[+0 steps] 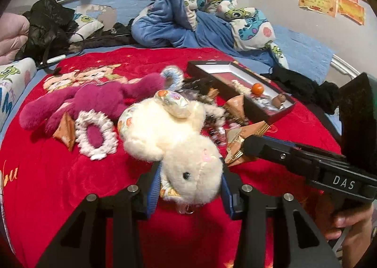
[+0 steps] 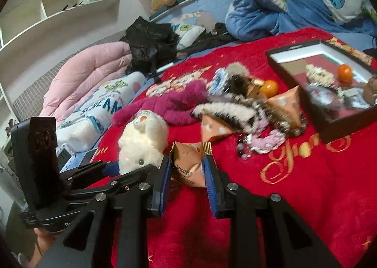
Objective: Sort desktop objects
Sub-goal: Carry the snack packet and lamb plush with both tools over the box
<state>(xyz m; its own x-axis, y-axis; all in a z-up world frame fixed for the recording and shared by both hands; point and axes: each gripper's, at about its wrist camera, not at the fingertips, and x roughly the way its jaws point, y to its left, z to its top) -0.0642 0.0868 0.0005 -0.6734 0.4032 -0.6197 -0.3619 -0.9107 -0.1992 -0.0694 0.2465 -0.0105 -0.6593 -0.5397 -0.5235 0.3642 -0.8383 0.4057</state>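
Observation:
My left gripper (image 1: 190, 188) is shut on the head of a cream plush toy (image 1: 169, 133); the toy also shows in the right wrist view (image 2: 141, 143). My right gripper (image 2: 187, 169) is shut on an orange snack packet (image 2: 188, 164), its tip showing in the left wrist view (image 1: 238, 145). Both sit low over the red blanket (image 1: 47, 173). A black box (image 1: 238, 89) with a white lining holds an orange ball (image 2: 345, 72), a bead string and small items. A magenta plush (image 1: 94, 100) lies behind the cream toy.
A fluffy pink-and-white ring (image 1: 94, 136), furry hair clips (image 2: 235, 107), more snack packets (image 2: 285, 100) and a second orange ball (image 2: 269, 87) lie on the blanket. A blue cartoon quilt (image 1: 200, 9), black bags (image 1: 47, 25), pink duvet (image 2: 89, 75) and white shelves (image 2: 59, 2) surround it.

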